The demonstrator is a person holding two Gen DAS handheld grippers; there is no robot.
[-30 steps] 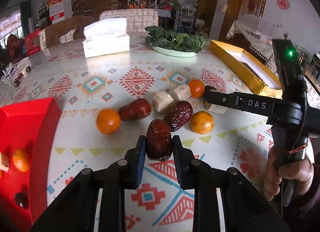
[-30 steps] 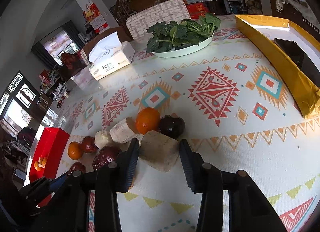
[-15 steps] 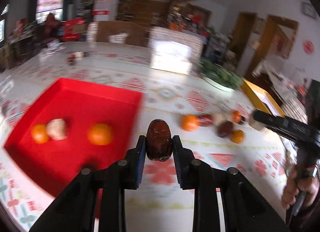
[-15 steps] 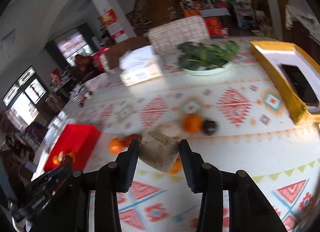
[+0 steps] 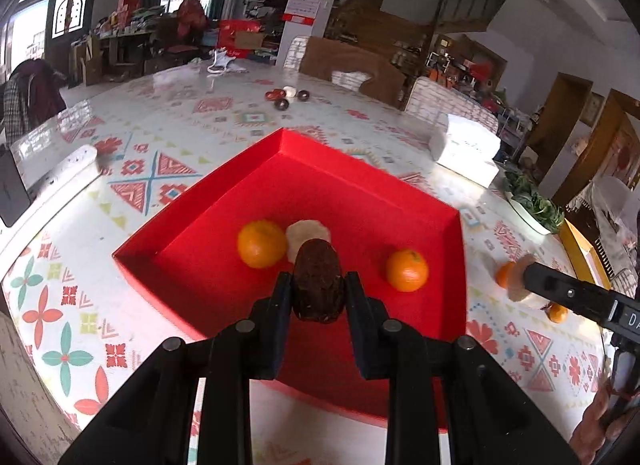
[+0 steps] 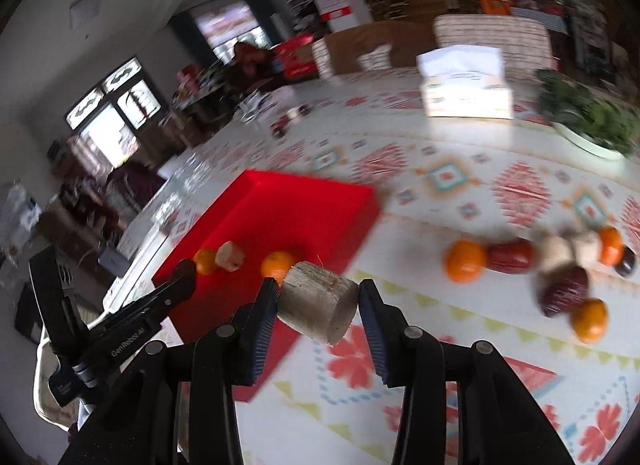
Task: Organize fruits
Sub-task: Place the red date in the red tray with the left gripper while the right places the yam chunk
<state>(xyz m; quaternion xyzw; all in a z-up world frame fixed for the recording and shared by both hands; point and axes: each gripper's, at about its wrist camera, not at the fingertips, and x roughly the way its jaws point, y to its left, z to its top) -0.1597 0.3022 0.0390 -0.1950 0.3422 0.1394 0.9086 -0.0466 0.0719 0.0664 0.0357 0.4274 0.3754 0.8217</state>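
Carrying a dark red date (image 5: 318, 281) over the red tray (image 5: 224, 181).
It stands upright, pinched in the left gripper (image 5: 316, 297), directly above the tray floor holding two oranges (image 5: 260, 243) and a pale chunk (image 5: 308, 229); the right gripper (image 6: 318, 305), beside the tray, clamps a pale cylinder piece (image 6: 318, 307).

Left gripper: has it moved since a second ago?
Yes. The left gripper, shut on the dried red date, has carried it leftward from the fruit pile on the table to over the red tray.
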